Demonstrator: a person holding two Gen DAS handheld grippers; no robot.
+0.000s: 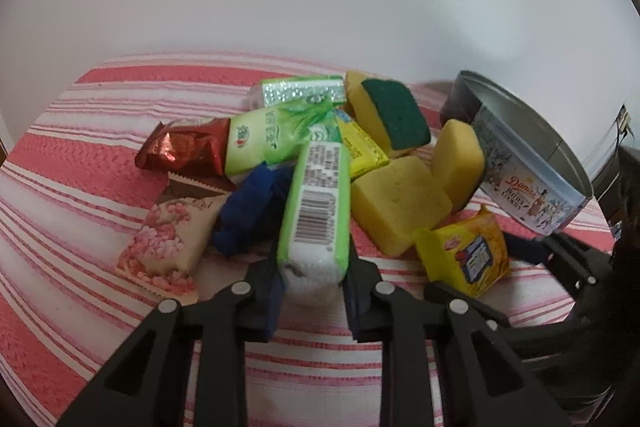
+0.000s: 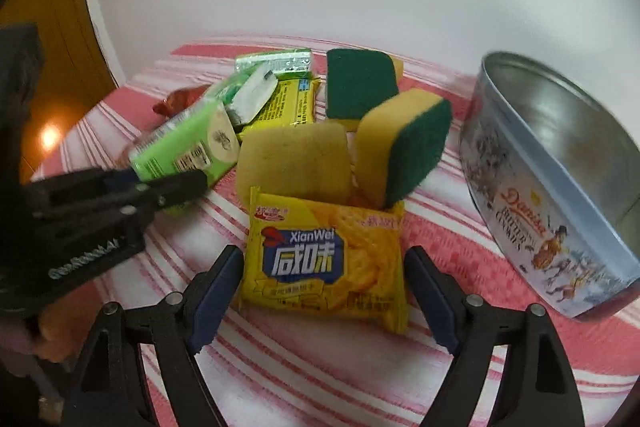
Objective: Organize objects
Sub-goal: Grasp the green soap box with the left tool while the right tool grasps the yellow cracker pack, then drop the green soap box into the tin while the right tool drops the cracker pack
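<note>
Left gripper (image 1: 314, 279) jaws pinch the green pack (image 1: 316, 211); right gripper (image 2: 324, 291) jaws spread around the yellow packet (image 2: 324, 259). Pickup step; next, close, then carry to the tin (image 2: 560, 211).

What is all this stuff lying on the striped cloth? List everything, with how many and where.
Sponges: three, yellow with green backs, middle of the pile.
Green tissue packs: three, left of the sponges; one is gripped.
Yellow cracker packets: two, one nearest, one in the pile.
Red foil wrapper: one, far left.
Pink flowered packet: one, front left.
Blue crumpled thing: one, beside the gripped pack.
Cookie tin: one, blue-grey, open, right.
Striped cloth: one, red and white, underneath.
Left claw: shut on a tissue pack.
Right claw: open around the nearest cracker packet.
</note>
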